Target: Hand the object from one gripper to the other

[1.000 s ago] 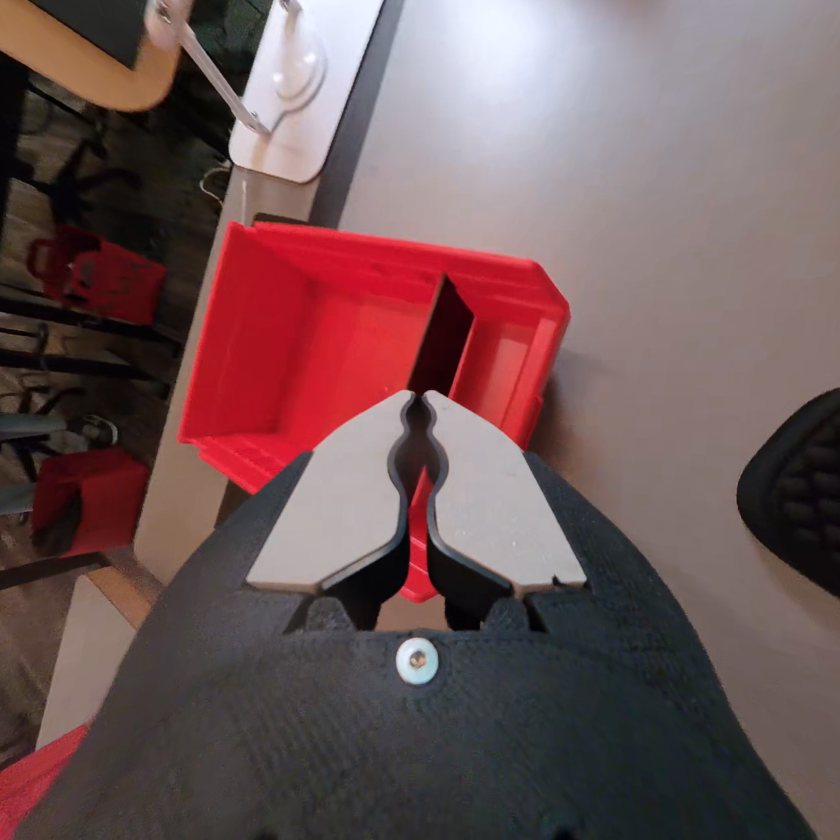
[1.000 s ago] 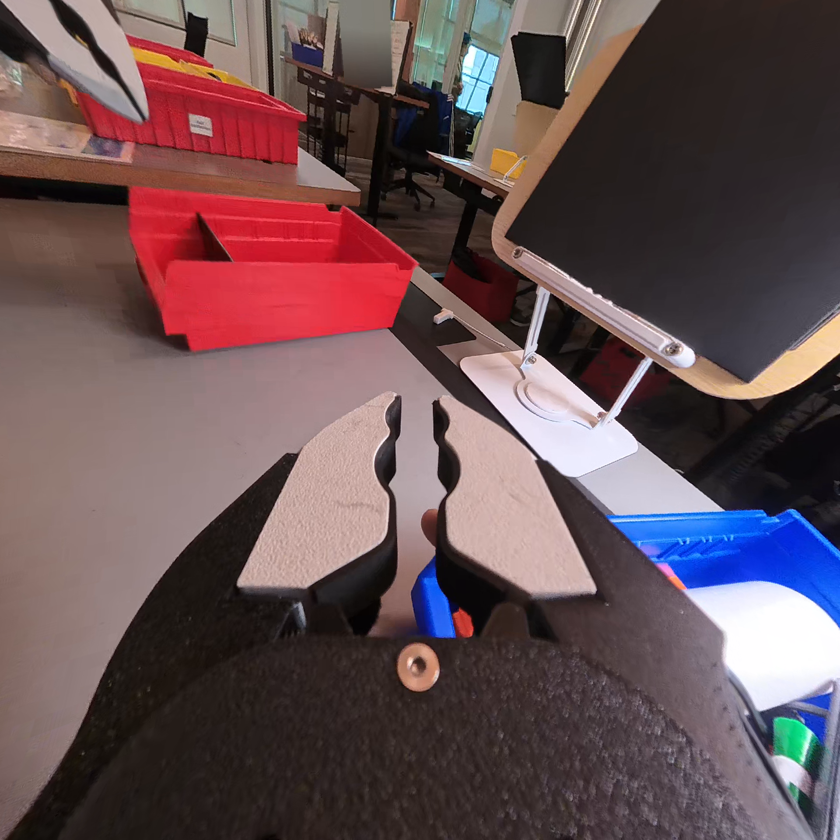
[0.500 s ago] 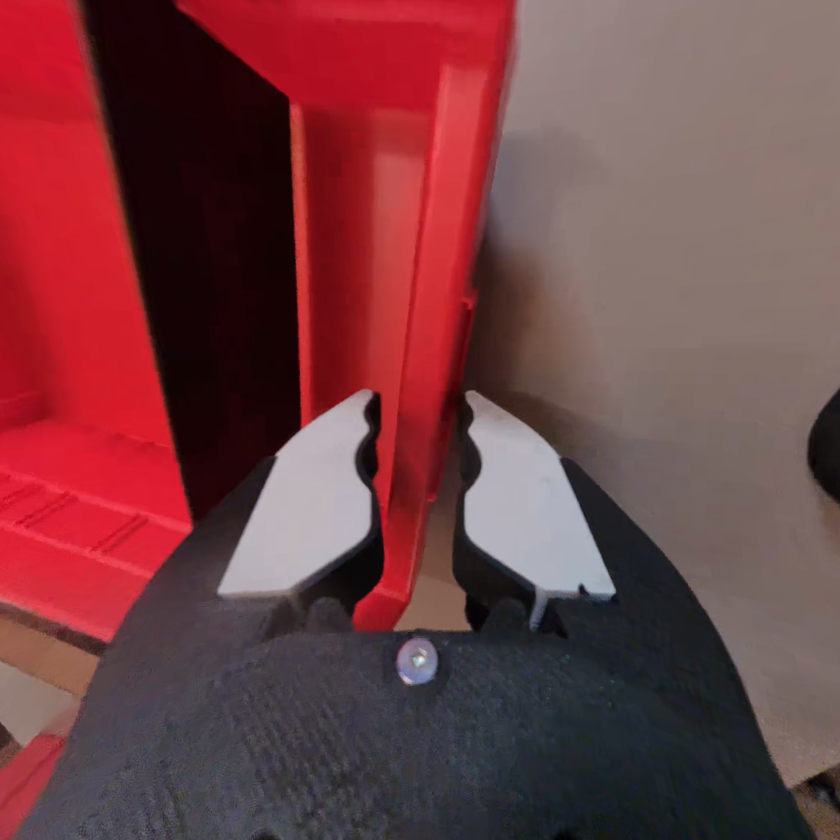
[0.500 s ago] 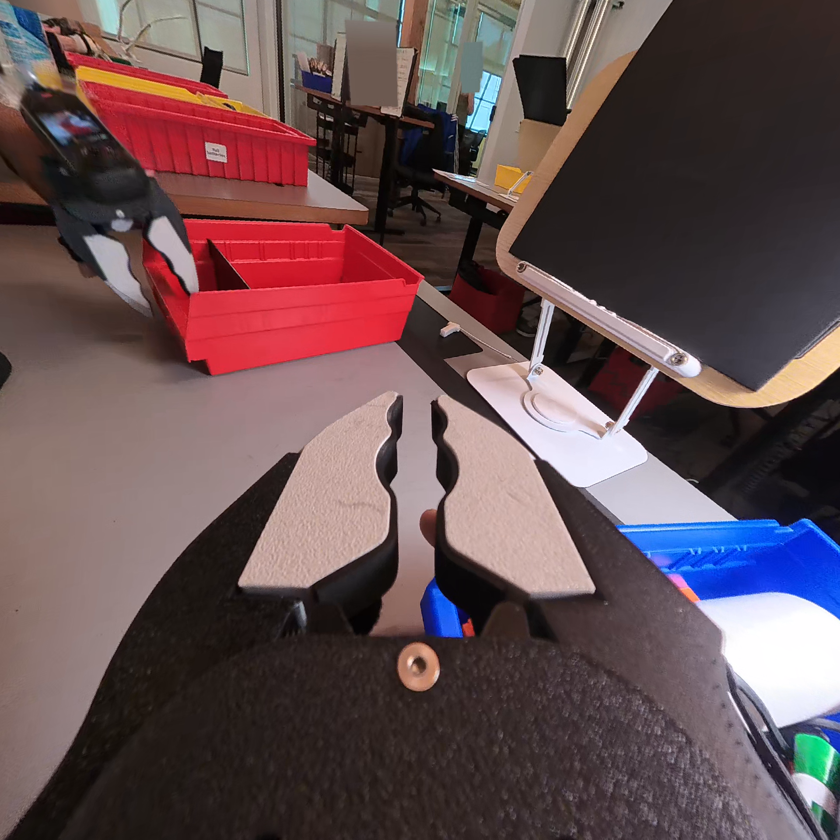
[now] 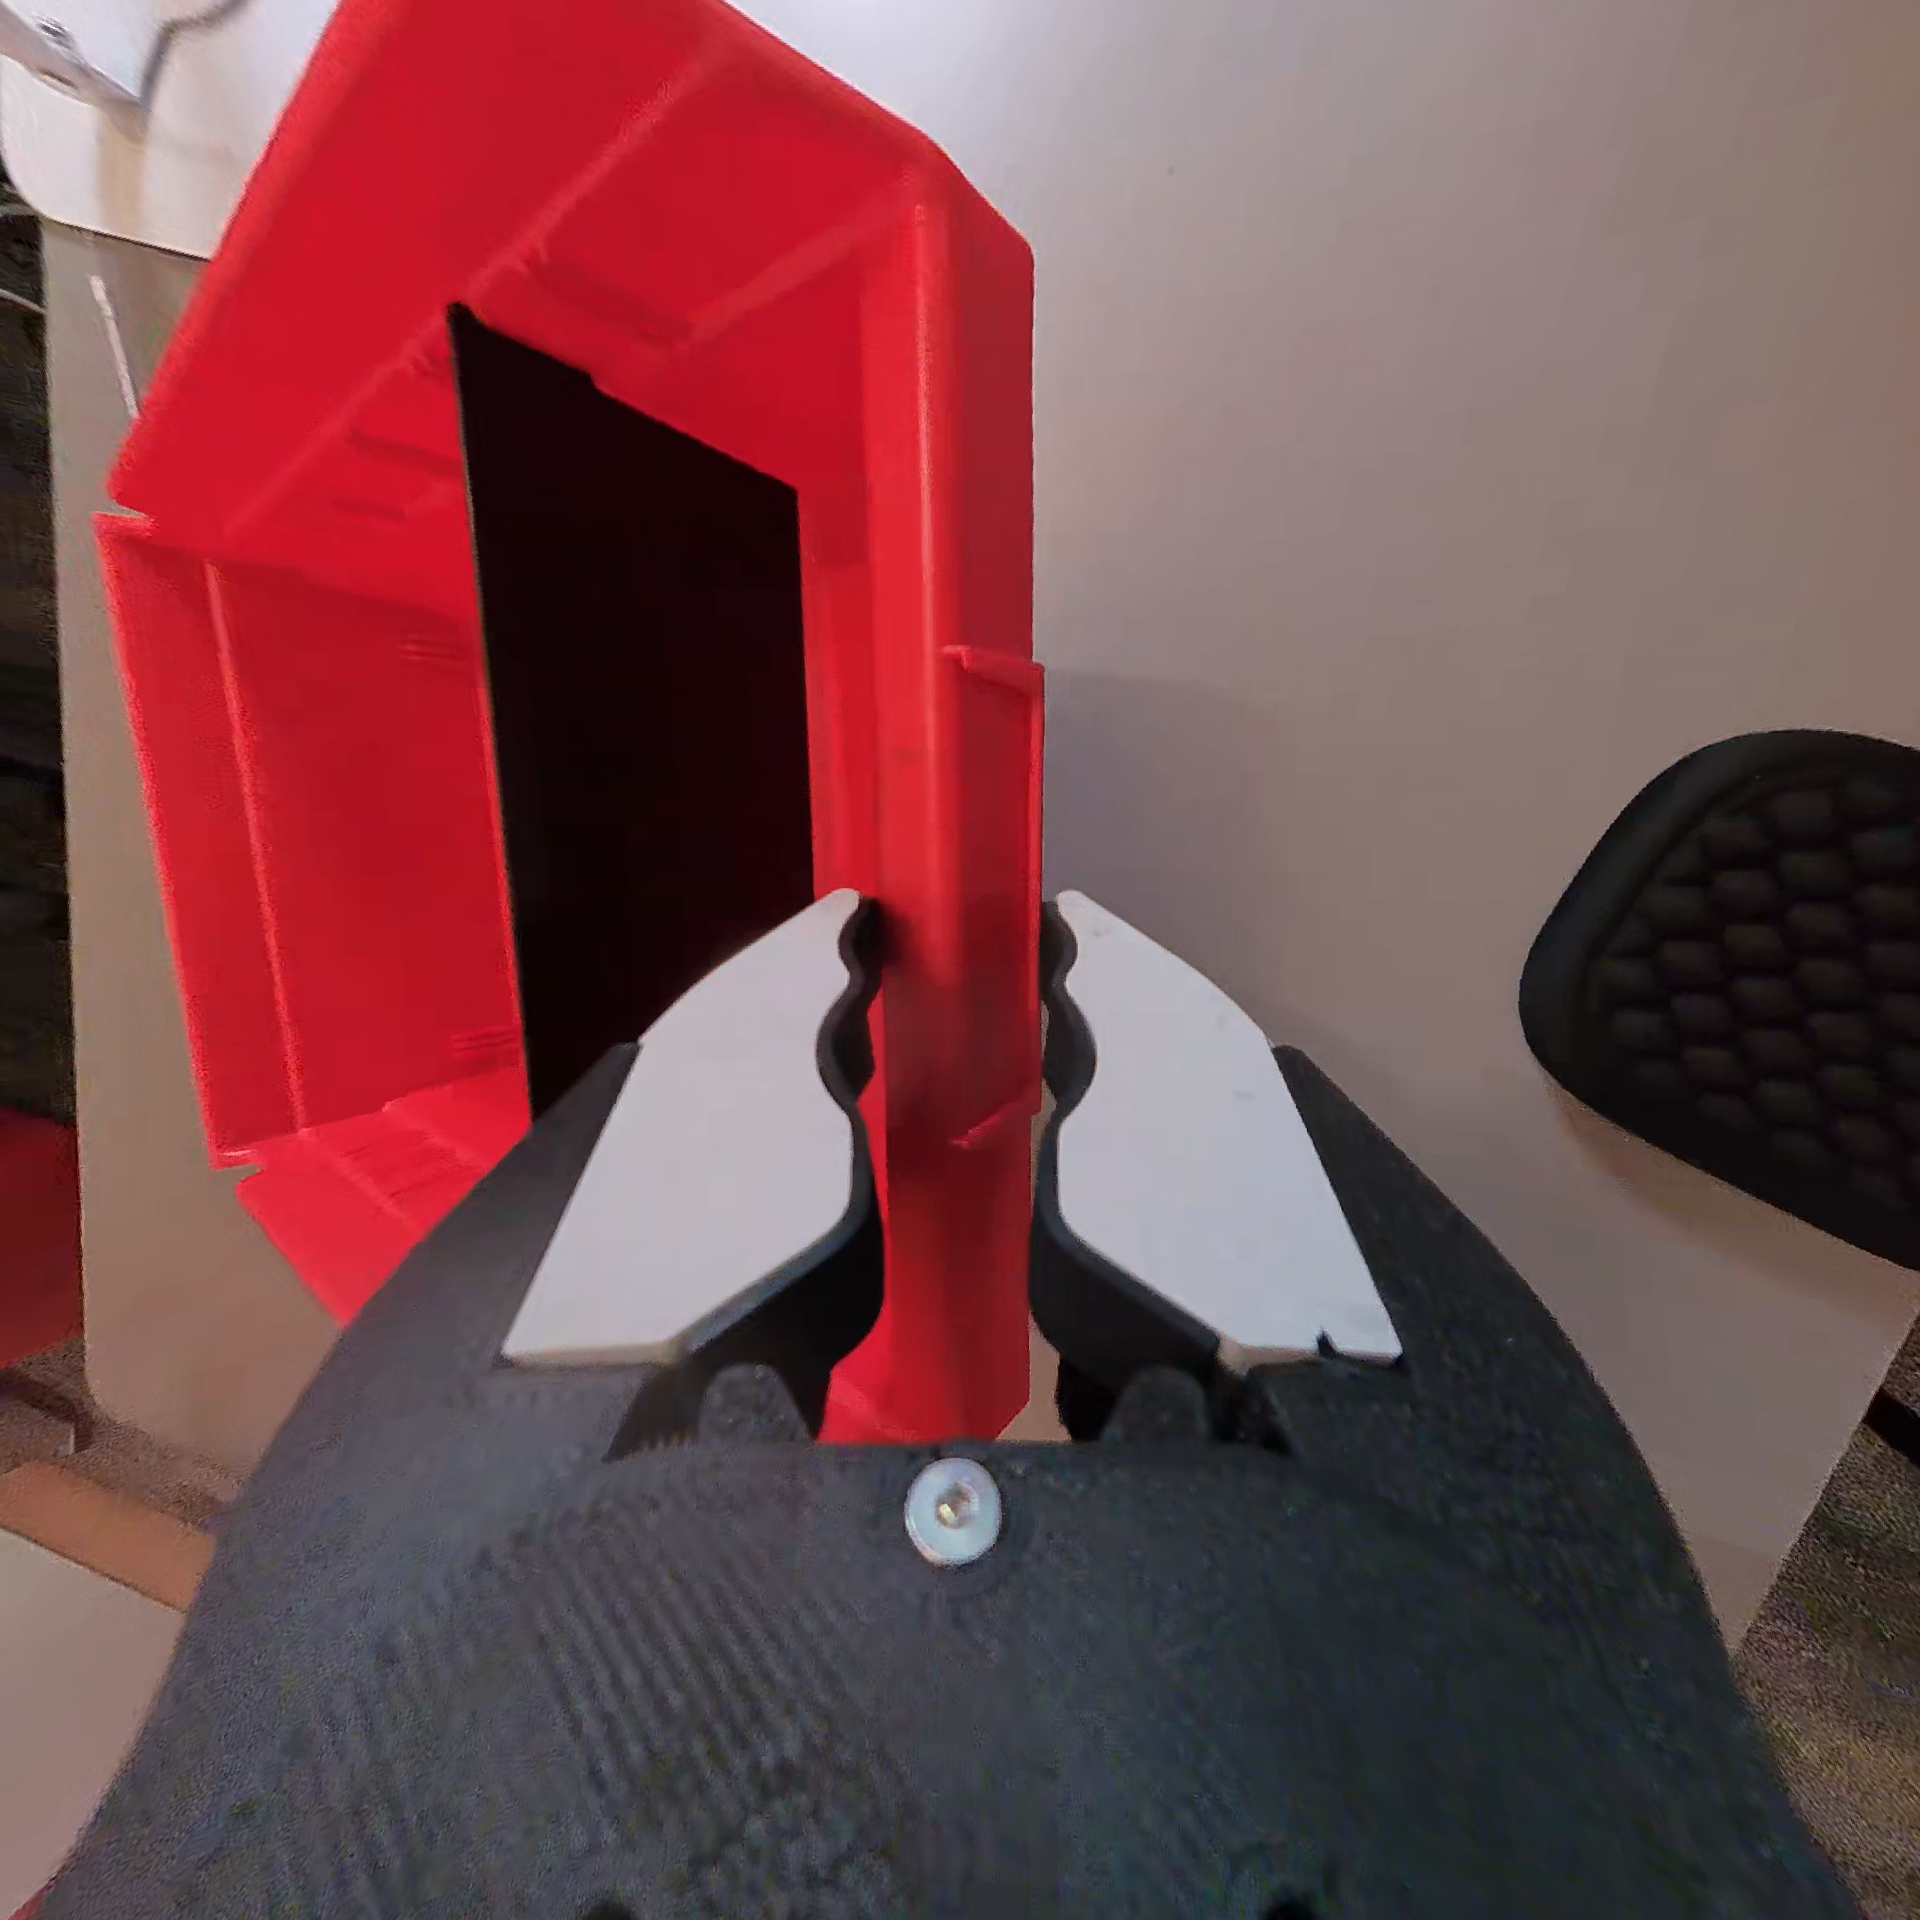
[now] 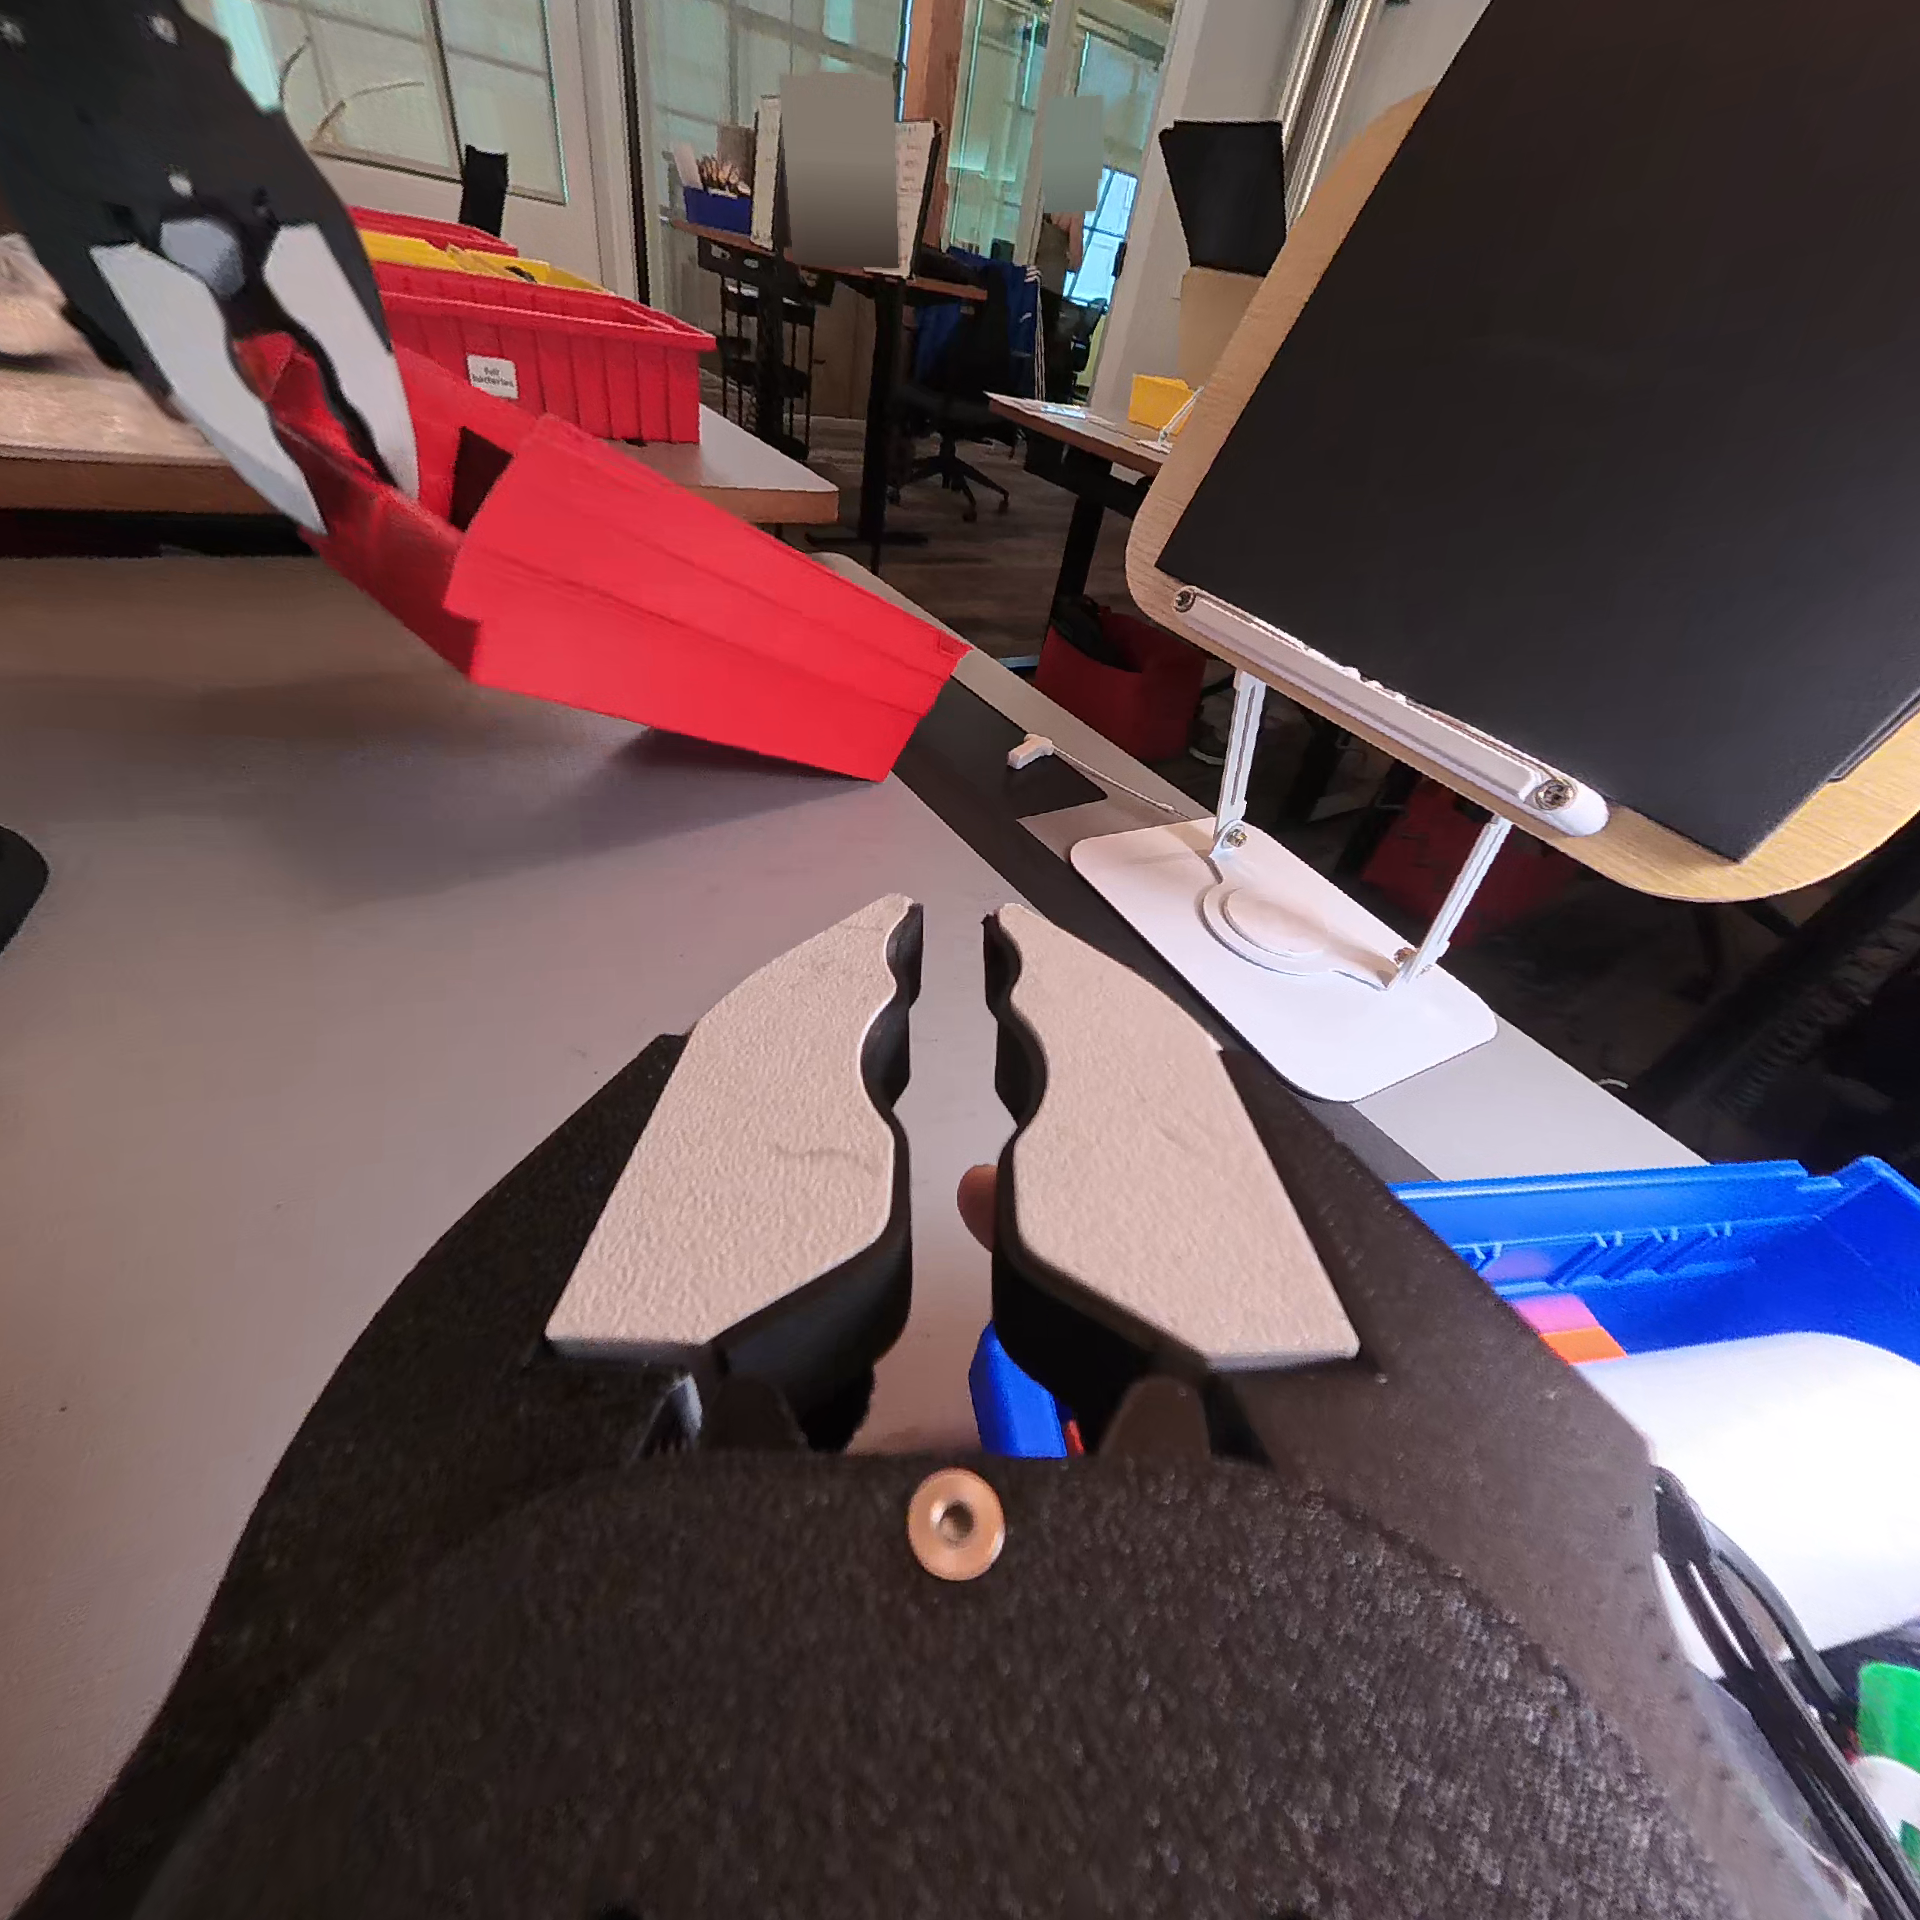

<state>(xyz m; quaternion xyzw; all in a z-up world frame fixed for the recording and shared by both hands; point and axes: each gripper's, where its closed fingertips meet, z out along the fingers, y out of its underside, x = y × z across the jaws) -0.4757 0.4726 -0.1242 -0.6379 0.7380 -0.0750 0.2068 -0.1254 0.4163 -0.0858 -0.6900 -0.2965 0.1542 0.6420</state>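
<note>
Here the left tool (image 5: 956, 914) is clamped on the end wall of the red bin (image 5: 582, 436), one finger (image 5: 727, 1122) inside the wall and the other outside it. In the left wrist view the bin fills the upper left and centre of the frame, and a black divider (image 5: 634, 727) stands inside it. The grey worktop (image 5: 1455, 416) lies behind, and a black padded object (image 5: 1745, 997) sits at the right edge of the frame.

In the right wrist view the left tool (image 6: 322, 457) appears in the upper left of the frame, gripping the bin (image 6: 686, 623) by its near end. The bin is tilted: the gripped end is raised off the worktop (image 6: 312, 935) while its far lower corner is down near the surface at centre frame; whether that corner touches cannot be told.

The right tool (image 6: 951, 920) sits in the lower centre of its own frame, well apart from the bin, its jaws a narrow gap apart with nothing between them. A fingertip (image 6: 977, 1195) shows through that gap. A dark panel on a white stand (image 6: 1299, 977) occupies the right side, and a blue bin (image 6: 1683, 1236) with a white roll (image 6: 1787, 1455) lies at the lower right.
</note>
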